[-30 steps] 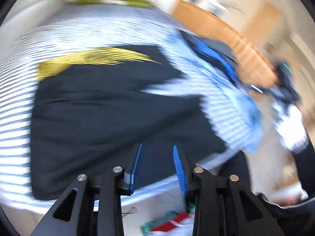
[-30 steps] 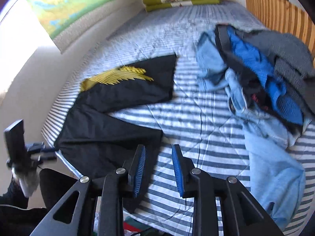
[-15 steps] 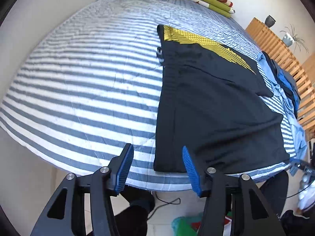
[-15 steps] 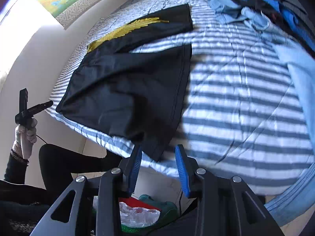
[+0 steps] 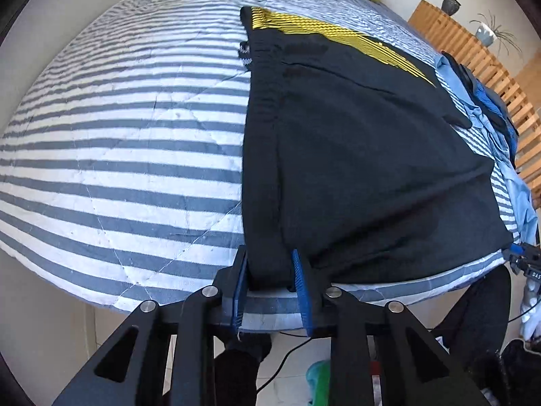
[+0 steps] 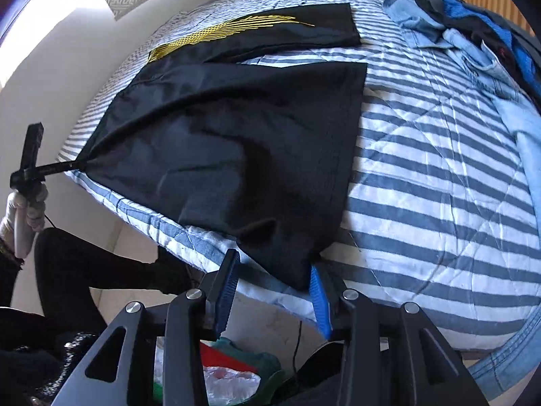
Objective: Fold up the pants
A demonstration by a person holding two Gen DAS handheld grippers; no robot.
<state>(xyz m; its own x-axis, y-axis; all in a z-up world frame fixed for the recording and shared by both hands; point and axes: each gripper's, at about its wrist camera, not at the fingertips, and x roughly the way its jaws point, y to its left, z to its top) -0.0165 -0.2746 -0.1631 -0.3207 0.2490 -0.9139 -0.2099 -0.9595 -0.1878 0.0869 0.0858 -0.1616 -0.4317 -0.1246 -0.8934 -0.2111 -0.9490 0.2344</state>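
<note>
Black pants lie flat on the striped bedspread, spread across the near edge of the bed, legs running away toward a pile of blue clothes at the far side; one leg carries a yellow print. Left gripper has the waistband corner between its blue pads, and the right-wrist view shows cloth creases running taut into it, so it reads as clamped on the pants. Right gripper straddles the nearer leg's hem corner at the bed edge; jaws look parted with the cloth between them, not yet clenched. Step in hand, as a judgement: secure both near corners, then carry the near leg over onto the far one. To do it well: seat the right pads deeper past the hem before closing, so both fabric layers are caught and not just the edge stitch. Lift both corners together, level, keeping light tension along the near edge so the panel doesn't sag or crease. Land the edge on the far leg's outer seam, and avoid dragging the bedspread along.
</note>
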